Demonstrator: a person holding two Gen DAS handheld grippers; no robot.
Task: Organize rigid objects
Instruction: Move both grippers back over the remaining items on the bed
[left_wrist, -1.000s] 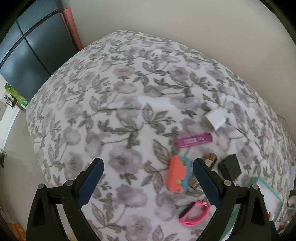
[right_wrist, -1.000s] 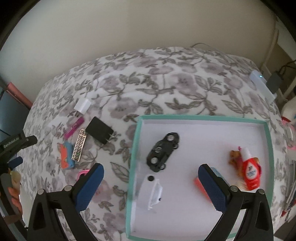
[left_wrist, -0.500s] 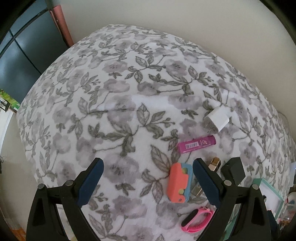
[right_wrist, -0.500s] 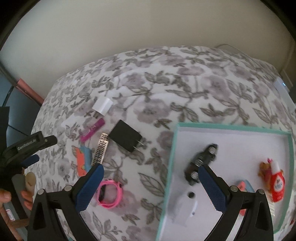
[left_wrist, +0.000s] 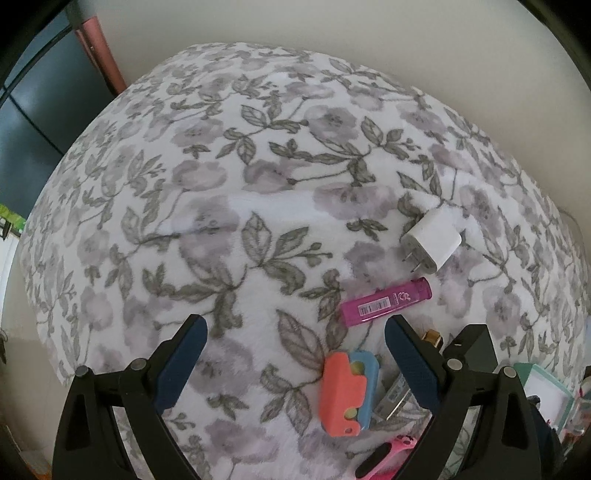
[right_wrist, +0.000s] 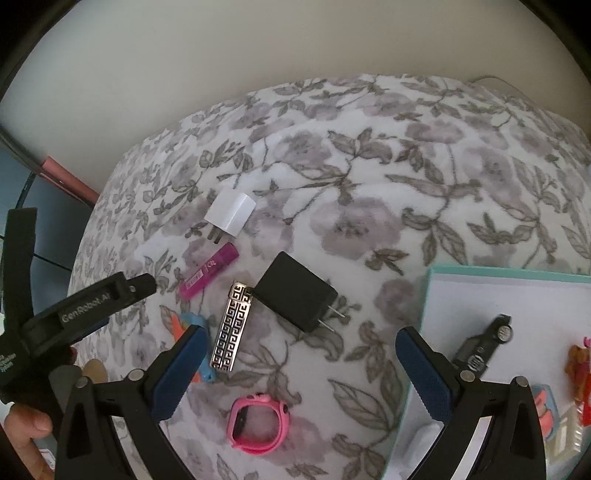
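On the floral blanket lie a white plug charger (right_wrist: 231, 215), a purple tube (right_wrist: 208, 270), a black charger (right_wrist: 297, 291), a patterned metal bar (right_wrist: 231, 327), an orange-and-blue toy (left_wrist: 349, 392) and a pink watch (right_wrist: 259, 424). My right gripper (right_wrist: 299, 365) is open and empty, above the blanket between the metal bar and the teal tray (right_wrist: 428, 295). My left gripper (left_wrist: 293, 350) is open and empty, just left of the orange-and-blue toy; it also shows at the left of the right wrist view (right_wrist: 110, 295). The white charger (left_wrist: 432, 240) and purple tube (left_wrist: 386, 302) lie ahead of it.
The tray holds a black toy car (right_wrist: 484, 347) and several small items at its right edge. A beige wall runs behind the blanket. A dark cabinet (left_wrist: 33, 122) stands at the far left. The black charger (left_wrist: 476, 347) is partly hidden behind my left gripper's right finger.
My right gripper has swung left, from over the tray to over the loose objects. My left gripper has moved forward and slightly right, bringing the toy, tube and white charger closer.
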